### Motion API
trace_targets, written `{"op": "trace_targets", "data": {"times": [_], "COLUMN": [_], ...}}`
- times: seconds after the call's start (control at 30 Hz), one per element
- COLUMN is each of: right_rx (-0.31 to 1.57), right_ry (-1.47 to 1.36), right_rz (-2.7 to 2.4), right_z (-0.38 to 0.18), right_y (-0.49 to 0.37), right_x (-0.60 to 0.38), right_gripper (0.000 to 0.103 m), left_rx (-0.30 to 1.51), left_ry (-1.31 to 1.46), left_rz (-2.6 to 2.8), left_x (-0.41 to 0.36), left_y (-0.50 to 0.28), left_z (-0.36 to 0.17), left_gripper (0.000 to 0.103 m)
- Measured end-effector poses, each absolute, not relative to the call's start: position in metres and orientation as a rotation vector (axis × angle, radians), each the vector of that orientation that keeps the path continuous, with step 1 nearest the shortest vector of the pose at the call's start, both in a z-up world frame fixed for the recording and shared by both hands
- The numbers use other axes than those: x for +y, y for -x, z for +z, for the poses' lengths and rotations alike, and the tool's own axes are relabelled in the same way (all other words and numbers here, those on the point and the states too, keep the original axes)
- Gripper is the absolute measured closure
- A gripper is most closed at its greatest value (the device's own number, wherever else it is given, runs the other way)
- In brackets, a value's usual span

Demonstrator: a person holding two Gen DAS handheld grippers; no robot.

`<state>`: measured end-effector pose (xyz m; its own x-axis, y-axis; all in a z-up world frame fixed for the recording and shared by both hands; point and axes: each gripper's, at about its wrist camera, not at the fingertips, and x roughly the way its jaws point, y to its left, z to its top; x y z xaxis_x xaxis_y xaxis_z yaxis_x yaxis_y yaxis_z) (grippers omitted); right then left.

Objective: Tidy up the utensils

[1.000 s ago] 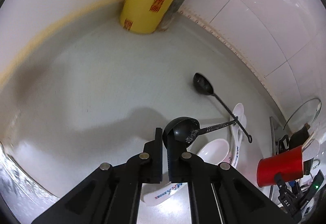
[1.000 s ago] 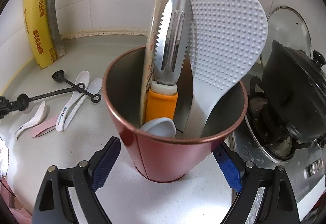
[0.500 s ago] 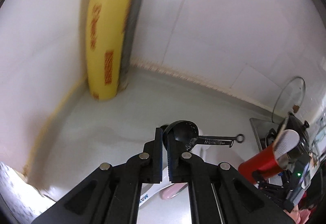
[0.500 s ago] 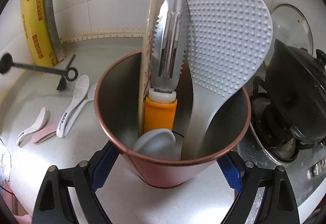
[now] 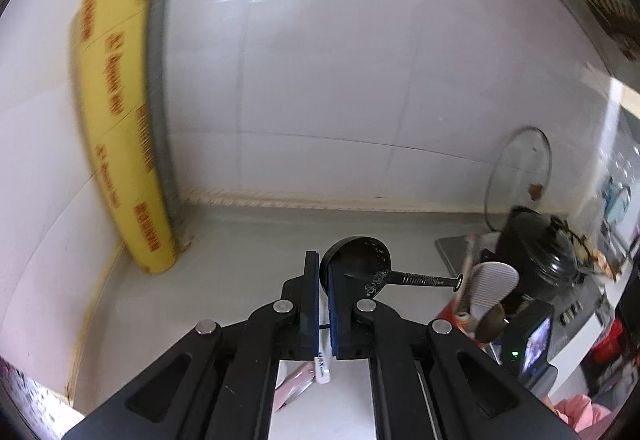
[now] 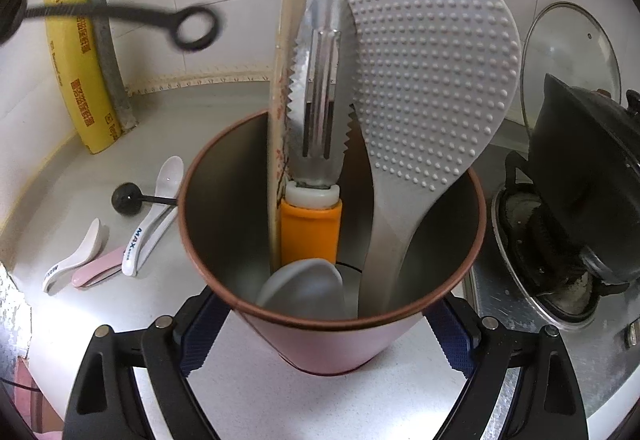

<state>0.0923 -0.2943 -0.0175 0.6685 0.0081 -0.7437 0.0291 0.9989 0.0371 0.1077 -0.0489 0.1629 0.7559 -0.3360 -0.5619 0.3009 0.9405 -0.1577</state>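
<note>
Far left, a yellow roll (image 6: 76,75) leans in the tiled corner, out of play. On the desk (image 6: 132,143) below it wait the leftovers: a small white spoon (image 6: 74,260), a pink spoon (image 6: 100,268), a longer white spoon (image 6: 154,211) and a second black ladle (image 6: 128,198), all lying close together and not yet sorted.

Above them, the left gripper (image 5: 323,272) has its fingers clenched on the bowl edge of a black ladle (image 5: 362,264), held clear of the desk with the handle poking out sideways toward the cup. In the right wrist view that ringed handle end hangs high over the spoons, left of the cup, blurred. Gripping at the bowl leaves the handle free to go in first, which looks like the plan.

Centre now: the right gripper (image 6: 320,324) hugs the red utensil cup (image 6: 320,336), fingers pressed on either side, apparently steadying it for the drop. Inside stand wrapped chopsticks (image 6: 284,79), an orange-handled peeler (image 6: 318,111) and a dimpled rice paddle (image 6: 432,71), crowded to the back and right, so the left half is open.

Far right, a black pot (image 6: 588,175) sits on the stove, a glass lid (image 6: 568,51) propped behind it.
</note>
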Motion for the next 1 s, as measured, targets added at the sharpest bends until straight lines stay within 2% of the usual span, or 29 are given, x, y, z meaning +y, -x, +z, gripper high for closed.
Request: {"op": "trace_targets", "data": {"times": [0.4,0.7,0.73,0.8,0.87,1.0], "right_rx": [0.832,0.829,0.830,0.832,0.833,0.833], "right_ry": [-0.023,-0.044,-0.047,-0.051,-0.054,-0.056], "right_rz": [0.033,0.079,0.083,0.092,0.097,0.102], "right_z": [-0.020,-0.021,-0.022,-0.024,-0.025,-0.025], "right_y": [-0.081,-0.076,-0.075,-0.074,-0.073,-0.074], "right_x": [-0.301,-0.315,-0.316,-0.319,-0.322,-0.327], "right_gripper": [0.010,0.010,0.010,0.010,0.010,0.010], "left_rx": [0.632,0.713,0.726,0.758,0.778,0.787], "left_ry": [-0.270,-0.316,-0.312,-0.289,-0.266,-0.228], "left_rz": [-0.388,-0.423,-0.428,-0.440,-0.433,-0.412], "left_x": [-0.135,-0.177,-0.180,-0.180,-0.178,-0.169], "left_y": [-0.089,-0.087,-0.088,-0.089,-0.090,-0.090], "left_z": [0.162,0.144,0.142,0.137,0.134,0.131], "left_gripper": [0.099,0.096,0.094,0.081,0.073,0.070]}}
